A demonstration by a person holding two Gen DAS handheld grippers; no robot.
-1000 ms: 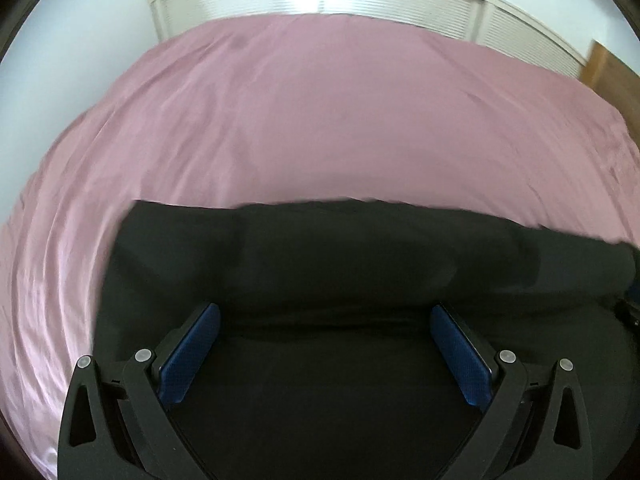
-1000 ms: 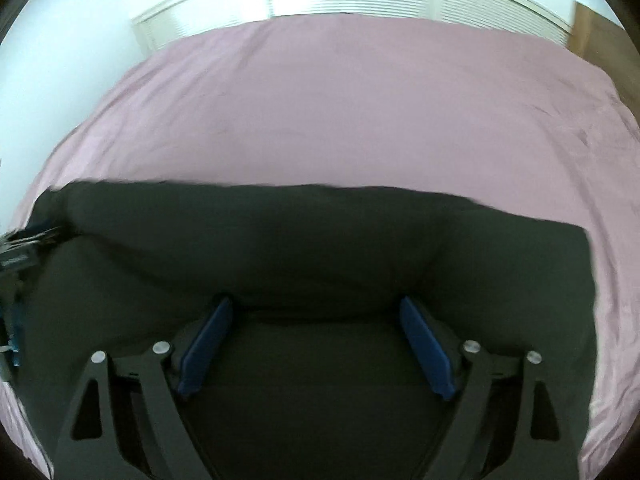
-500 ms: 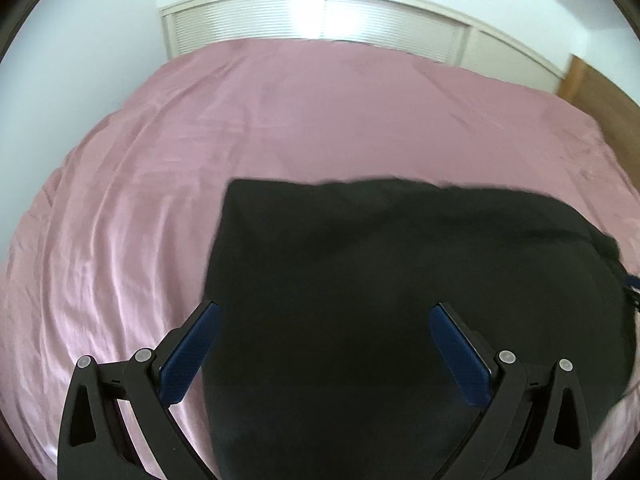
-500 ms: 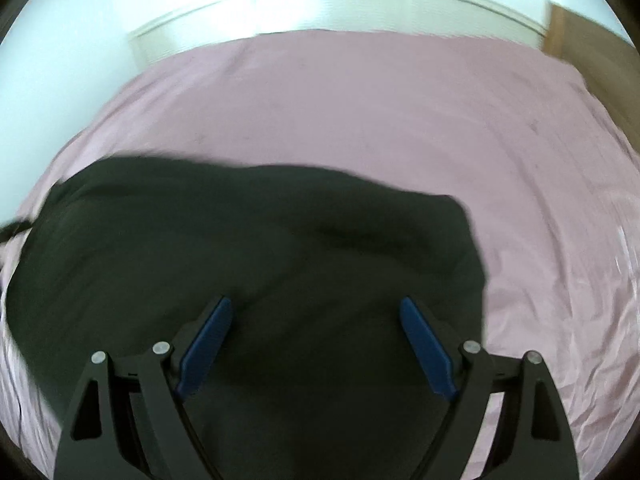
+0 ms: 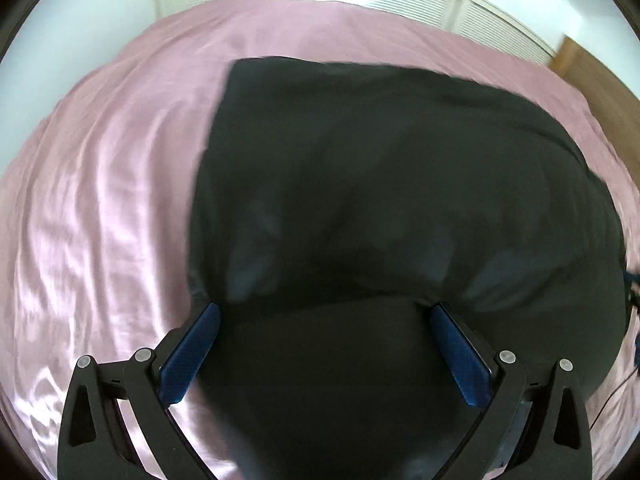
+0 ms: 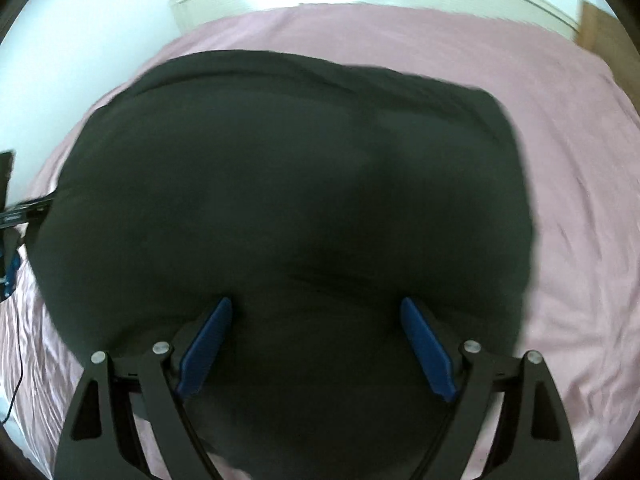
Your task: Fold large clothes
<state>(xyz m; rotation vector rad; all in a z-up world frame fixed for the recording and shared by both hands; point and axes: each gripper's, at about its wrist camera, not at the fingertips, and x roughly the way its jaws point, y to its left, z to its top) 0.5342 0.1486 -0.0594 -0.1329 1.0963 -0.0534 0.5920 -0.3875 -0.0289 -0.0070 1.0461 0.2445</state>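
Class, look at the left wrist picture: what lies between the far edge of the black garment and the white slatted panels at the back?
Only bare pink bedsheet lies between the black garment and the slatted panels; the left wrist view shows this.

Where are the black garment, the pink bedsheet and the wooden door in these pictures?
black garment (image 5: 400,184): left wrist view, middle of the dark cloth.
pink bedsheet (image 5: 100,220): left wrist view, wrinkled bare part left of the garment.
wooden door (image 5: 600,80): left wrist view, brown panel at the right edge.
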